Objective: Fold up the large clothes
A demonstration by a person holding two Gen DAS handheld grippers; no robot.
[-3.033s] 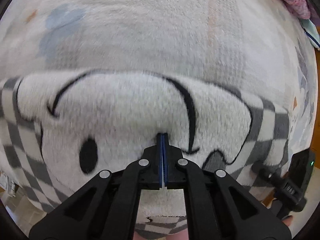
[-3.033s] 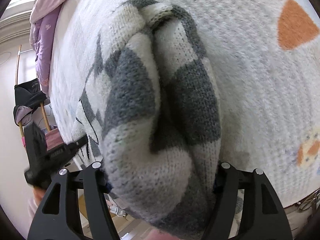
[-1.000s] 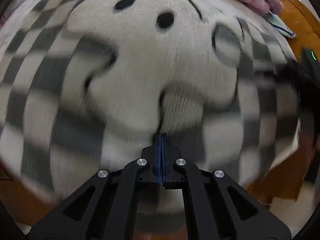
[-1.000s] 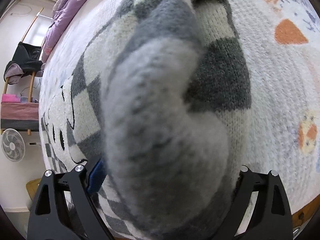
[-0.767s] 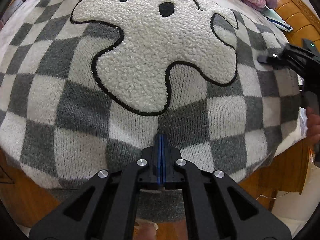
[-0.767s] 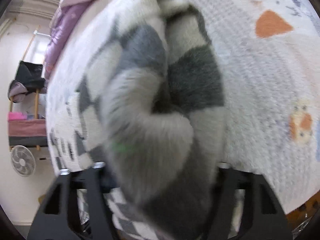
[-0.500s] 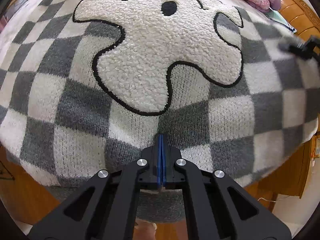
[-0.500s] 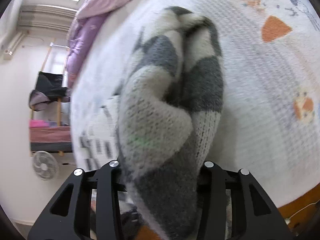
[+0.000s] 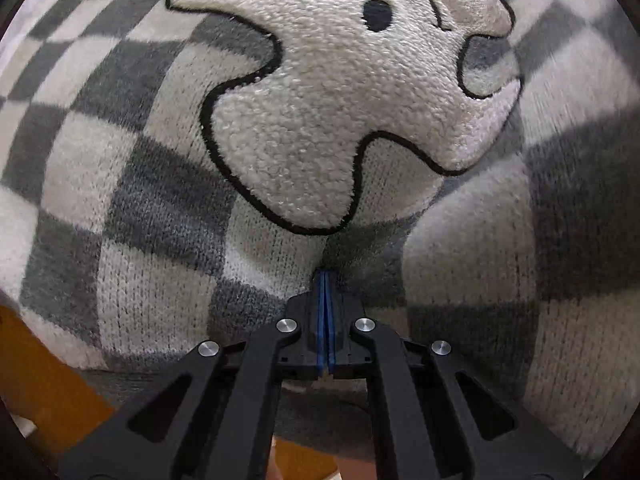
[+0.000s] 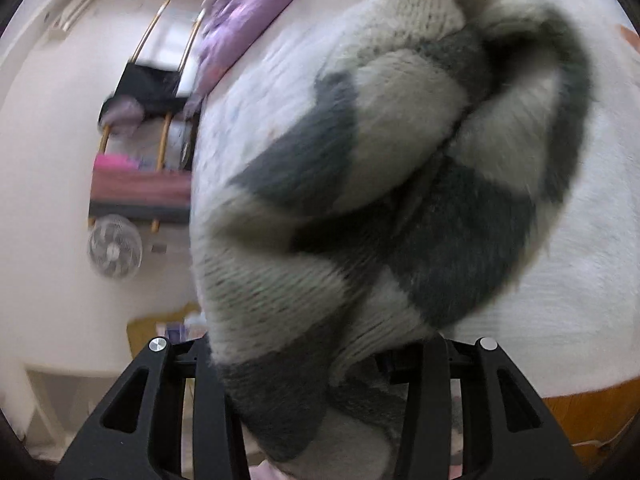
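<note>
A grey-and-white checked knit sweater [image 9: 160,272] with a fluffy white cartoon figure [image 9: 328,100] lies spread below my left gripper [image 9: 325,276]. That gripper points steeply down, its blue pads pressed together on the knit near the sweater's lower hem. At the right of the left wrist view a blurred fold of the sweater [image 9: 560,160] stands raised beside the figure. In the right wrist view a thick bunch of the same sweater [image 10: 400,160] fills the space between the fingers of my right gripper [image 10: 320,344], which is shut on it and holds it above the white bed cover [image 10: 580,280]. The fingertips are hidden by cloth.
A purple quilt [image 10: 240,12] lies at the far end of the bed. Beyond it stand a rack with dark clothes [image 10: 148,92] and a floor fan [image 10: 114,252]. The wooden bed edge [image 10: 580,412] runs at lower right; orange-brown wood [image 9: 44,368] shows below the hem.
My right gripper narrowed onto the sweater bunch and rose with it, bringing the room into view. In the left view the sweater's right side lifted toward the figure. The left gripper kept its hold.
</note>
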